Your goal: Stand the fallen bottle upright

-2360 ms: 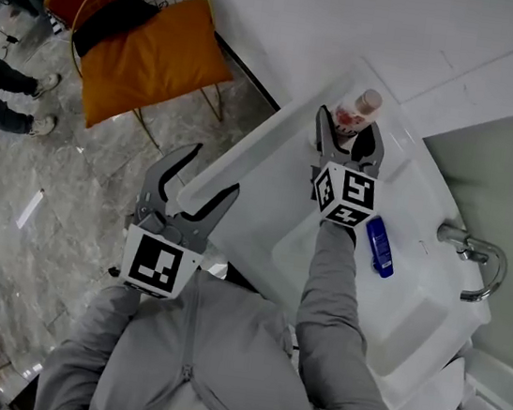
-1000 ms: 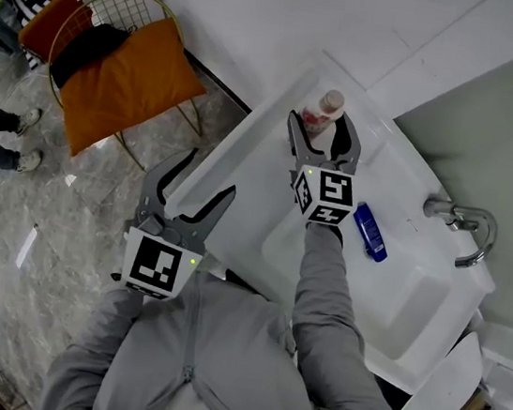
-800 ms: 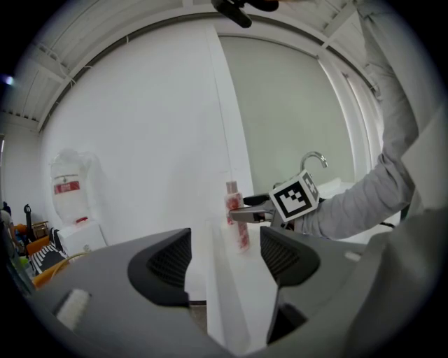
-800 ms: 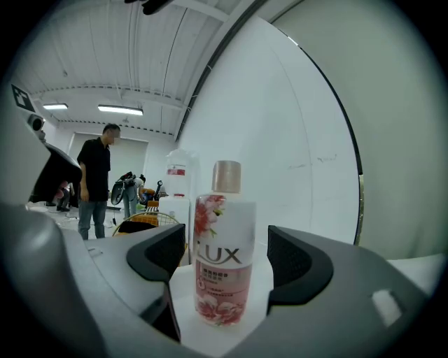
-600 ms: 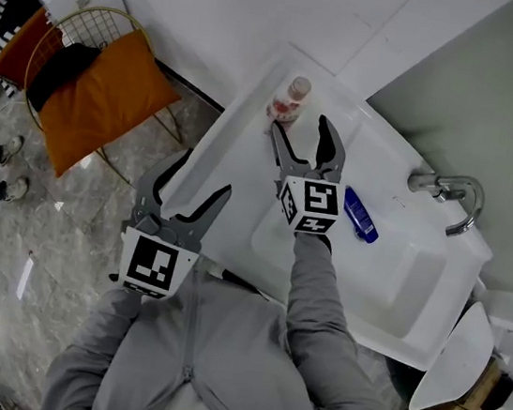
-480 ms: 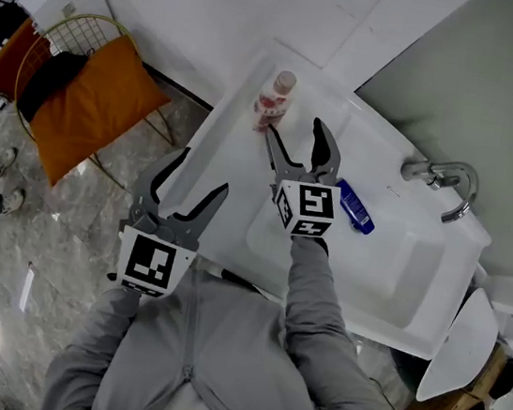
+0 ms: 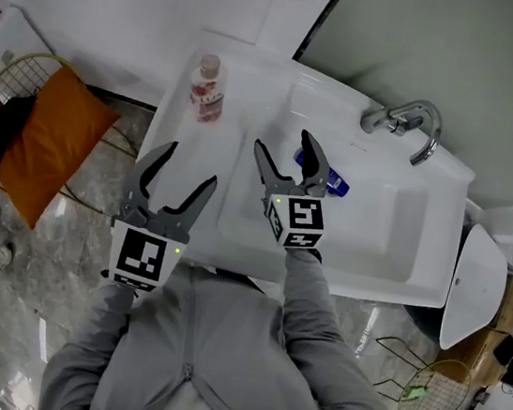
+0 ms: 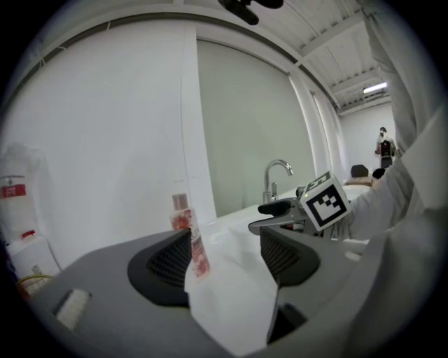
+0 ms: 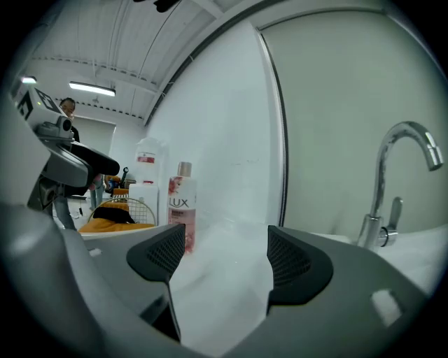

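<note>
The bottle (image 7: 207, 88) stands upright at the left end of the white counter (image 7: 254, 90), near its back edge. It is slim and pale, with a light round cap on a narrow neck and a pink-and-red label (it reads LUX in the right gripper view).

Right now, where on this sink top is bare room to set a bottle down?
Bare: the counter strip between the pink bottle and the basin, and the rim right of the faucet. Crowded: left of it, where the blue bottle lies by the right gripper.

Washroom: white sink (image 7: 423, 234), chrome faucet (image 7: 403, 122).
</note>
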A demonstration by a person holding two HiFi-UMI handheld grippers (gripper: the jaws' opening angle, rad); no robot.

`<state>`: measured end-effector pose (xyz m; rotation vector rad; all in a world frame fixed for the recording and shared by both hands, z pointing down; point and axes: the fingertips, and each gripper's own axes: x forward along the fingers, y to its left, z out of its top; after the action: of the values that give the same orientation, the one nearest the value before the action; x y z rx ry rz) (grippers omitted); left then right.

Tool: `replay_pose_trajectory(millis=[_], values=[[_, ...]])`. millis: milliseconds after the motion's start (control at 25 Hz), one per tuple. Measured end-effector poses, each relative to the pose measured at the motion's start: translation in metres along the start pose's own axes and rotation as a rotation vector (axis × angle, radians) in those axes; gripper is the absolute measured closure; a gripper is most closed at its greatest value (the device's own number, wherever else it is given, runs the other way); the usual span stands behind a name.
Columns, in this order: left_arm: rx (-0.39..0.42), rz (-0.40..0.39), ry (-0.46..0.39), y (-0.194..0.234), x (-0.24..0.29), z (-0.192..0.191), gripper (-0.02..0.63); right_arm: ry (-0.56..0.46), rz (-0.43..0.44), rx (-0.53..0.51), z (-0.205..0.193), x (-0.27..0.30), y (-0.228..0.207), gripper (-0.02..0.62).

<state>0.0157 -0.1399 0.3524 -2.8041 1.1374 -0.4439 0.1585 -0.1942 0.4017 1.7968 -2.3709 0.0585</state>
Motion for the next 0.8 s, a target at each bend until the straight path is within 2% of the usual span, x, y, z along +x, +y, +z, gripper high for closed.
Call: replay_pose_trajectory(millis=[400, 560, 800], values=[[0.012, -0.147, -0.025, -0.046, 0.043, 0.01, 0.268, 0.114, -0.172, -0.013, -0.041, -0.072, -0.077, 0.247], [0.01, -0.179, -0.033, -0.06, 0.055, 0.013, 0.268, 0.16, -0.223, -0.029, -0.058, -0.095, -0.103, 0.247], [0.008, -0.197, -0.021, -0.07, 0.068, 0.011, 0.268, 0.236, -0.256, -0.045, -0.083, -0.117, -0.128, 0.247]])
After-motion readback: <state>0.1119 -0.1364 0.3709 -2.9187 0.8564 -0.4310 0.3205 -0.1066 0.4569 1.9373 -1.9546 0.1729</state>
